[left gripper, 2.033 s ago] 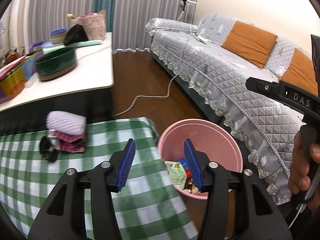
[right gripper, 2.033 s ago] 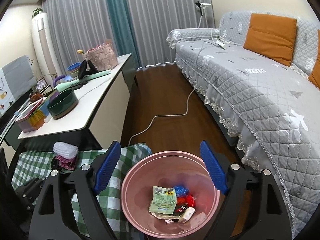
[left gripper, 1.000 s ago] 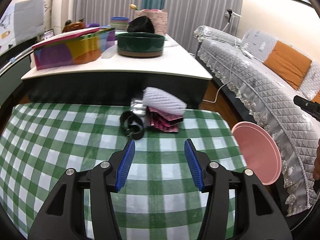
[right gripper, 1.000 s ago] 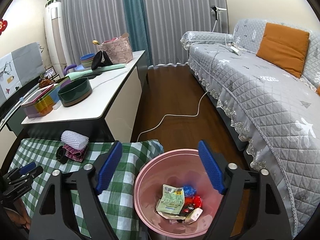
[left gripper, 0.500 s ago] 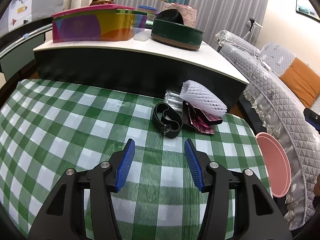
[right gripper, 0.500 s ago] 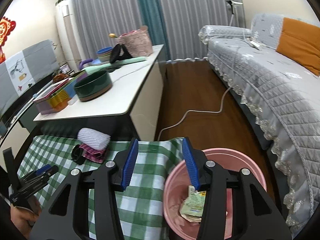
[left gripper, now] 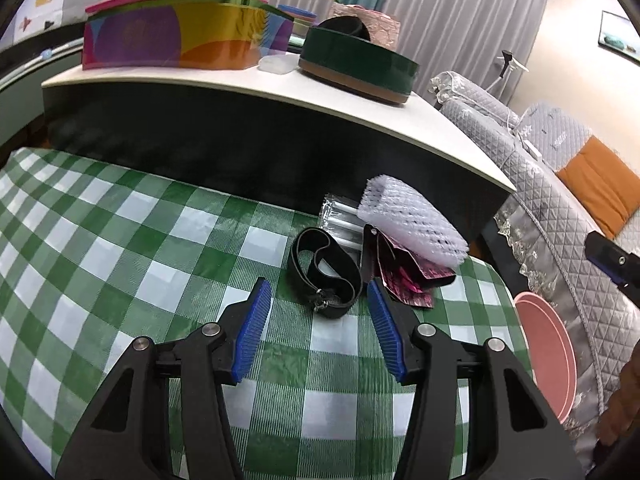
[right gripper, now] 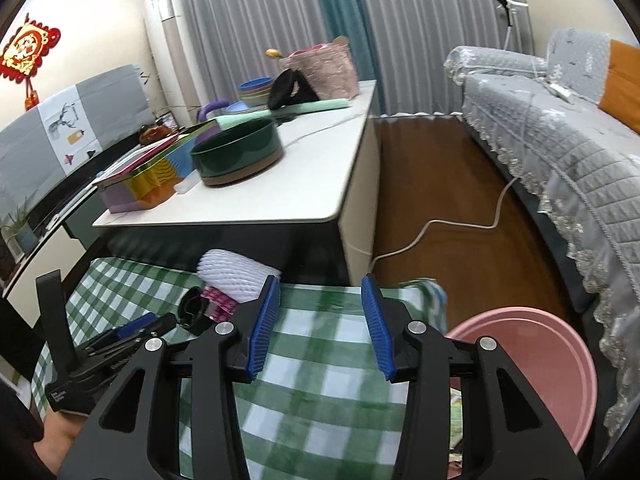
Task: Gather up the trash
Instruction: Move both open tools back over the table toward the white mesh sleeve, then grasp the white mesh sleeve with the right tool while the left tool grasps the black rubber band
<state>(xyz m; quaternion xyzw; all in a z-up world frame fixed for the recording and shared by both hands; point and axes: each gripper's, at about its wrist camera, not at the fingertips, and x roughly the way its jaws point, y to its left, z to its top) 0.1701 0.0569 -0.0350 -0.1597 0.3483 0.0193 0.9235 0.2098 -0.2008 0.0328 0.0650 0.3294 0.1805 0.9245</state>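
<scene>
A small pile of trash lies on the green checked tablecloth: a black strap loop, a white foam net, a magenta wrapper and a clear plastic packet. My left gripper hovers just short of the strap, open, with nothing between its pads. My right gripper is over the cloth's right end; its jaws are closing on nothing. The pink bin stands at its lower right with wrappers inside. From the right wrist I also see the foam net and the left gripper.
Behind the checked table stands a higher white counter with a dark green bowl, a colourful tin and a pink basket. A grey quilted sofa runs along the right. A cable lies on the wooden floor.
My left gripper has come down and closer to the trash pile. My right gripper has swung left from over the bin to the tablecloth, and its jaws have narrowed.
</scene>
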